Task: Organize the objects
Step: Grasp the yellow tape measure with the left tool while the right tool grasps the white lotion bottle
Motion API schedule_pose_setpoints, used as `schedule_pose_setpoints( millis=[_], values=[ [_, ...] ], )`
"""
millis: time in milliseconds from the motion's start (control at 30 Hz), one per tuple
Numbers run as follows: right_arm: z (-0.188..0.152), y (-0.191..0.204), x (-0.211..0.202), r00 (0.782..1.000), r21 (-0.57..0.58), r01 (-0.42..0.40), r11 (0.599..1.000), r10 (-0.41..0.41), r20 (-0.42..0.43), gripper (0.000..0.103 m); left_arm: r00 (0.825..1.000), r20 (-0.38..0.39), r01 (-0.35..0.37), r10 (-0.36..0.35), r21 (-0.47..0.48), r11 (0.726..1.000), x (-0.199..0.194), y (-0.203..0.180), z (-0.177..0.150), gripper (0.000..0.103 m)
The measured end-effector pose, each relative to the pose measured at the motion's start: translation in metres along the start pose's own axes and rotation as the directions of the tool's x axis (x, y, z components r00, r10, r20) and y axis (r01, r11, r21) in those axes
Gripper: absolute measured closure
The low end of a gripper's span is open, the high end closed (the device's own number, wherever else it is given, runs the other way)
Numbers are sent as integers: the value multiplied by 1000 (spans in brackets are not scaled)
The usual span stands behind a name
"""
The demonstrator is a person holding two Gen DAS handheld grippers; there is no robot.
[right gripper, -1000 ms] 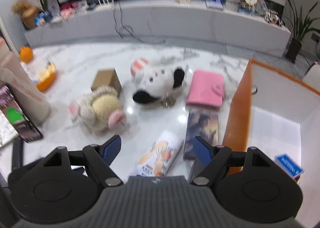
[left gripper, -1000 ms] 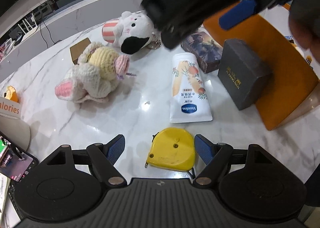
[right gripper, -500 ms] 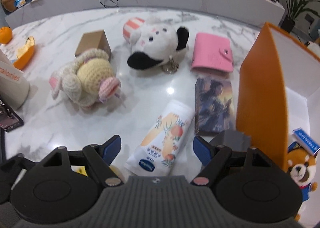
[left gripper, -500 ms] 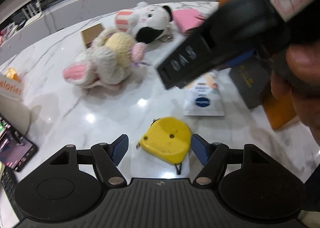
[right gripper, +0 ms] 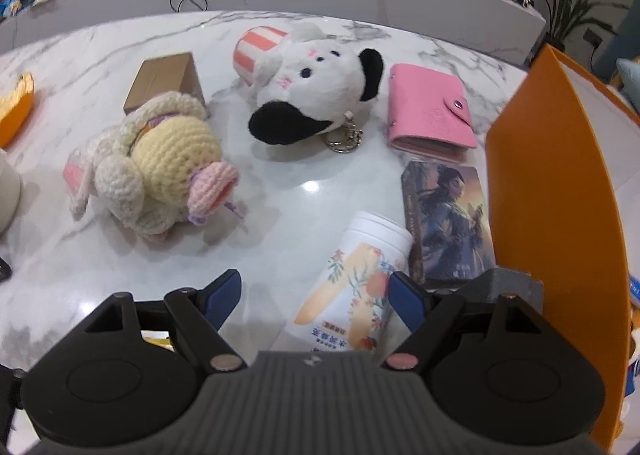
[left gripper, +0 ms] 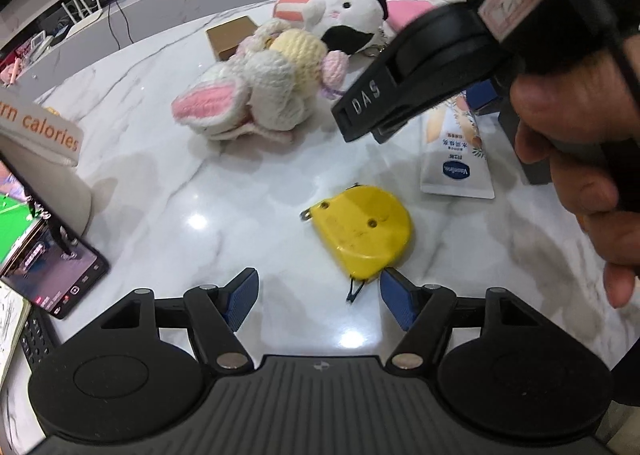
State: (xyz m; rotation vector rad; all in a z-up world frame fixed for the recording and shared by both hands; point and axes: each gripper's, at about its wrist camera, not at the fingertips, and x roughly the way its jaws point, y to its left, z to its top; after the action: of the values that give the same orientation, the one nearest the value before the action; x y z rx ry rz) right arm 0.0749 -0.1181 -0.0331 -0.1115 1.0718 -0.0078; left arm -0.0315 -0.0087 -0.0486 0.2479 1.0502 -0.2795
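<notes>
A yellow tape measure (left gripper: 360, 231) lies flat on the white marble table (left gripper: 224, 195). It is just ahead of my left gripper (left gripper: 319, 301), nearer the right finger. The jaws are closing and nothing is between the pads. My right gripper (right gripper: 314, 297) hangs over a white lotion tube (right gripper: 352, 283) that lies on the table. Its jaws are opening, and the tube shows between them beside the right finger, unpressed. In the left wrist view a hand (left gripper: 580, 159) holds that right gripper above the tube (left gripper: 456, 159).
A crochet rabbit (right gripper: 160, 175), a black-and-white plush (right gripper: 316, 91), a brown carton (right gripper: 164, 83), a pink wallet (right gripper: 430, 111) and a picture box (right gripper: 448, 223) lie farther back. An orange box (right gripper: 552, 215) stands at the right, a dark grey box (right gripper: 504, 279) against it. A phone (left gripper: 52, 271) and paper cup (left gripper: 44, 159) are at the left.
My left jaws have narrowed and the tape measure now sits farther right in that view. My right gripper has come down toward the lotion tube, which now shows between its fingers.
</notes>
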Motion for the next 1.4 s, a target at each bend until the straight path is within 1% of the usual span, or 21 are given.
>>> schedule_pose_setpoints(
  millis=[67, 133, 200, 233, 367, 467, 500, 567, 667, 733, 867, 933, 1000, 1100, 1200, 1267, 1333, 1367, 1400],
  values=[
    [-1, 6, 3, 1000, -34, 26, 999, -26, 6, 21, 1000, 4, -1, 1, -5, 1000, -1, 3, 0, 24],
    [-3, 12, 5, 998, -77, 54, 996, -53, 16, 25, 1000, 8, -7, 7, -8, 1000, -2, 6, 0, 24],
    [-7, 19, 6, 996, -136, 82, 987, -78, 36, 34, 1000, 11, -14, 14, -9, 1000, -4, 8, 0, 24],
    [-9, 21, 5, 997, -152, 75, 986, -69, 43, 35, 1000, 11, -19, 19, -11, 1000, -5, 9, 0, 24],
    [-9, 21, -2, 999, -175, -36, 984, 38, 9, 40, 1000, 11, -26, 26, -30, 999, -6, 17, -1, 24],
    [-9, 16, -5, 991, -162, -136, 977, 134, -22, 44, 1000, 6, -29, 29, -38, 999, -4, 21, -3, 24],
    [-9, 15, -4, 989, -151, -151, 977, 147, -34, 44, 1000, 6, -27, 28, -39, 999, -4, 22, -3, 24],
    [-10, 12, -2, 990, -131, -142, 981, 138, -34, 44, 1000, 8, -22, 23, -39, 999, -4, 22, -4, 24],
    [-11, 14, 0, 995, -140, -101, 985, 101, -7, 43, 1000, 15, -13, 14, -31, 999, -4, 18, -4, 24],
    [-11, 16, 4, 995, -143, -95, 985, 96, -5, 42, 1000, 19, -2, 3, -25, 1000, -2, 15, -4, 24],
    [-9, 14, 9, 991, -128, -132, 983, 135, 11, 43, 1000, 8, 1, -1, -24, 1000, 4, 12, -4, 24],
    [-6, 9, 11, 987, -112, -157, 981, 159, 6, 40, 1000, 9, 4, -4, -31, 1000, 6, 12, -4, 23],
    [-6, 10, 13, 986, -133, -165, 977, 168, 6, 39, 1000, 12, 7, -7, -40, 999, 6, 13, -4, 23],
    [-7, 7, 14, 985, -141, -168, 976, 172, 20, 33, 1000, 26, 11, -9, -64, 998, 7, 15, -3, 24],
    [-9, 5, 15, 981, -162, -180, 970, 188, 36, 32, 999, 40, 38, -34, -84, 996, 2, 16, 0, 23],
    [-9, 5, 14, 981, -165, -184, 969, 192, 35, 32, 997, 48, 60, -57, -80, 995, -1, 13, 2, 21],
    [-8, 5, 15, 982, -162, -181, 970, 187, 24, 23, 996, 70, 69, -63, -84, 994, -3, 9, 3, 19],
    [-8, 5, 17, 984, -145, -177, 974, 180, 9, 14, 994, 87, 73, -65, -85, 994, -2, 8, 4, 18],
    [-8, 4, 19, 985, -128, -171, 977, 172, -7, 13, 992, 102, 77, -68, -85, 993, -2, 6, 4, 18]
  ],
)
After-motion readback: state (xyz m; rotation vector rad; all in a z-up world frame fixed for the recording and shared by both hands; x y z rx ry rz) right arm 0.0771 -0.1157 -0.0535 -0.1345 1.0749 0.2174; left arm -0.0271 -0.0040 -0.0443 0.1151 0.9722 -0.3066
